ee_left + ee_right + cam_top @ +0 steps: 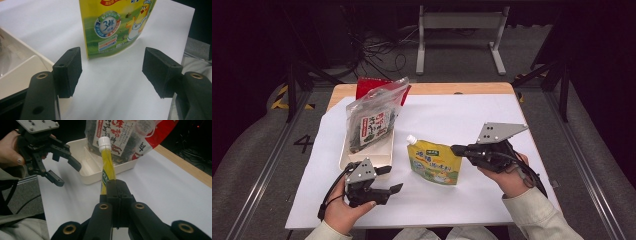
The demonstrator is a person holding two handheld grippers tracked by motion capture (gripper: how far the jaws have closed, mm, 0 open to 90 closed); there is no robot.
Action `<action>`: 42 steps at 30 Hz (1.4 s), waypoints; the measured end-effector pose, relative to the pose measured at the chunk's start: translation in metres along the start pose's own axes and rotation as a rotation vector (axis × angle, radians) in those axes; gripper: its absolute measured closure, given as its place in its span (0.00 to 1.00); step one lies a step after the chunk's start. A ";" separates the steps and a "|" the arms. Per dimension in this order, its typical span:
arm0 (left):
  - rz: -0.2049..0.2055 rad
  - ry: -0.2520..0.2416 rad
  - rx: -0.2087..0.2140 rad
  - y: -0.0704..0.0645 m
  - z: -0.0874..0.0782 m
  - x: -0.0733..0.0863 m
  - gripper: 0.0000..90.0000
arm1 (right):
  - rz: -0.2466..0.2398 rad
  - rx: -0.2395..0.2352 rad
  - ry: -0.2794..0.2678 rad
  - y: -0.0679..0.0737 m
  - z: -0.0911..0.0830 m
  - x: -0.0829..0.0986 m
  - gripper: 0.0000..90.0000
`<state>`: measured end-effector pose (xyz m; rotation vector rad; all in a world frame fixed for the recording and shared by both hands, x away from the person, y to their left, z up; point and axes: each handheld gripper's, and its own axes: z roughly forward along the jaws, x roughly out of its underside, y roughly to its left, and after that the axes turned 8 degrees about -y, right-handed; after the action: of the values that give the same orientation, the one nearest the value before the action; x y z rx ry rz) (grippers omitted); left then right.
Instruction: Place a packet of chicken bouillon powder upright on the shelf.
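Right tongs (pixel 117 190) pinching flat glossy pouch (pixel 108 162)

Left gripper (pixel 387 180) fingers apart, right gripper (pixel 457 149) clamped

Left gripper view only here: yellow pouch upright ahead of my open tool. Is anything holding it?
Observer: Yes. The right tool is shut on the side edge of the pouch.
Operator: Cap on?
Observer: Yes, the white cap sits on the spout at the top.
Operator: I see a white tray corner at my left. What's in it?
Observer: A clear bag of dark dried food stands in the far end of the white tray.
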<state>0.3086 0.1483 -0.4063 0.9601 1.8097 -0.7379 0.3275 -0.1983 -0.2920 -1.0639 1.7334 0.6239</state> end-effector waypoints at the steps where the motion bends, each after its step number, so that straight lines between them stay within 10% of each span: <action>1: -0.001 -0.002 0.000 0.000 0.000 0.000 0.37 | -0.002 -0.007 -0.002 0.002 -0.001 -0.001 1.00; 16: 0.016 -0.075 0.029 0.002 0.020 -0.013 0.29 | -0.026 -0.050 -0.043 0.014 -0.015 -0.012 1.00; 30: 0.012 -0.070 0.188 -0.001 0.051 -0.014 0.30 | -0.055 -0.110 -0.085 0.032 -0.018 -0.019 1.00; 37: 0.048 0.012 0.214 -0.009 0.048 -0.019 0.76 | -0.035 -0.092 -0.101 0.029 -0.017 -0.016 1.00; 42: 0.061 0.054 0.240 -0.016 0.042 -0.027 0.87 | -0.015 -0.072 -0.125 0.025 -0.020 -0.015 1.00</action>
<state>0.3207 0.0984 -0.3970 1.1966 1.7567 -0.9129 0.2988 -0.1968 -0.2718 -1.0641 1.6037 0.7322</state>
